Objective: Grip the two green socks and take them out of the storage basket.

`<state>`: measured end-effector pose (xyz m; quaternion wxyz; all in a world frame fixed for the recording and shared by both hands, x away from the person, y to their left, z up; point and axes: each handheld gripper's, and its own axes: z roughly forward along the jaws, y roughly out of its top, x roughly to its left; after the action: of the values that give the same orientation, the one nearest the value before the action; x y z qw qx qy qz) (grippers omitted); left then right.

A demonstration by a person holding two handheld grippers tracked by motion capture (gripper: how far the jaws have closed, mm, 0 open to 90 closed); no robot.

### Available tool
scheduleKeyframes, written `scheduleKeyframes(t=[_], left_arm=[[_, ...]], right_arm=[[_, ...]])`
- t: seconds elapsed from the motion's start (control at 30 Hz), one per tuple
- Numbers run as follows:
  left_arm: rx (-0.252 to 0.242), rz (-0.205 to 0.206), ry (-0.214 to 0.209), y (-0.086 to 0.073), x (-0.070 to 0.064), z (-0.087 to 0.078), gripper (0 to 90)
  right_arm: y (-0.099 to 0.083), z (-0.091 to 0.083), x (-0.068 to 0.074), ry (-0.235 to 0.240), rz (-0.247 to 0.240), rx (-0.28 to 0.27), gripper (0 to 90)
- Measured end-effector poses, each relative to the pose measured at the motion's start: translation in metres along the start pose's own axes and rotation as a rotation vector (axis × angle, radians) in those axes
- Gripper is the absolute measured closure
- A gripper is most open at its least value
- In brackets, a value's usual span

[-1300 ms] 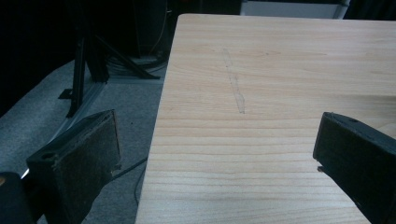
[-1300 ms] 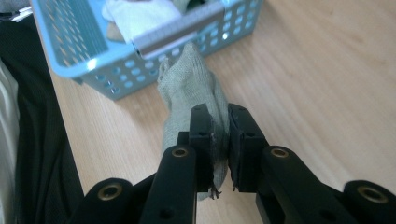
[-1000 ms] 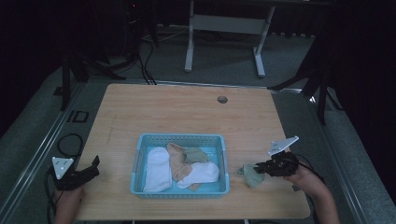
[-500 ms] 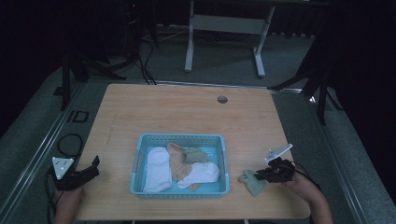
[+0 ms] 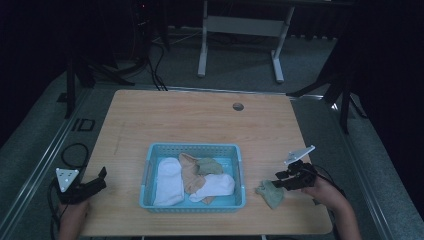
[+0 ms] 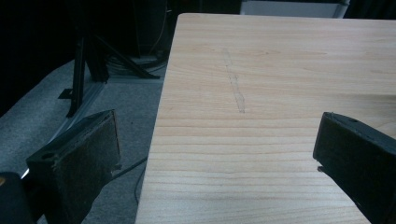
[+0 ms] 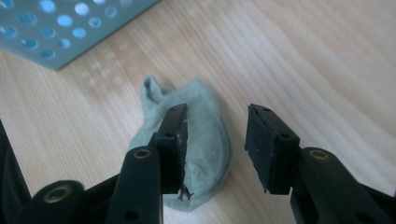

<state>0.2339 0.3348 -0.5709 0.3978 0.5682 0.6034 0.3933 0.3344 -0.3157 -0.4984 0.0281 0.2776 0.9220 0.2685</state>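
The wooden table (image 5: 200, 120) carried a blue perforated basket (image 5: 194, 204) near its front edge, holding two white socks, a tan one and a green one in a loose heap. Right of the basket, on bare wood and apart from its wall, lay the green sock (image 5: 270, 194), flat and slightly crumpled. The right gripper (image 7: 215, 135) hung just over it with jaws spread; one jaw sat above the cloth, the other over bare wood beside it, nothing pinched. The left gripper (image 6: 217, 154) waited at the table's near left corner, jaws wide apart, one of them out past the table edge over the floor, holding nothing. Judged risks: if the right jaws closed where they stood, they might catch only the sock's edge, or a single layer, and the thin fabric could slip out on the lift. If the sock was meant to stay put, a careless withdrawal could snag it on a pad and drag it toward the near edge, which was not far off. The left gripper, so close to the corner, could knock the table edge when brought in. A sock carried low toward the basket could catch on its rim.
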Motion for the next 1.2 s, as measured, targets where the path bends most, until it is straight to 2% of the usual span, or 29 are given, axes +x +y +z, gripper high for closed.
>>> scheduleKeyframes(t=[0.13,0.2,0.53,0.57,0.93,1.2], left_arm=[[-0.001,0.001,0.001,0.0,0.0,0.0,0.4],[-0.001,0.0,0.002,0.0,0.0,0.0,0.4],[-0.001,-0.002,0.001,0.0,0.0,0.0,0.3],[-0.001,-0.002,0.002,0.0,0.0,0.0,0.4],[-0.001,-0.003,0.001,0.0,0.0,0.0,0.3],[-0.001,-0.002,-0.001,0.0,0.0,0.0,0.4]], right_arm=[[0.005,-0.002,0.001,-0.004,-0.006,0.003,57.2],[0.016,-0.007,0.002,-0.002,-0.021,-0.008,56.0],[0.045,-0.019,0.008,-0.006,-0.058,-0.047,53.1],[0.052,-0.02,0.011,-0.013,-0.074,-0.051,53.1],[0.087,-0.017,0.026,-0.005,-0.144,-0.06,53.3],[0.116,-0.006,0.039,0.017,-0.208,-0.051,53.5]])
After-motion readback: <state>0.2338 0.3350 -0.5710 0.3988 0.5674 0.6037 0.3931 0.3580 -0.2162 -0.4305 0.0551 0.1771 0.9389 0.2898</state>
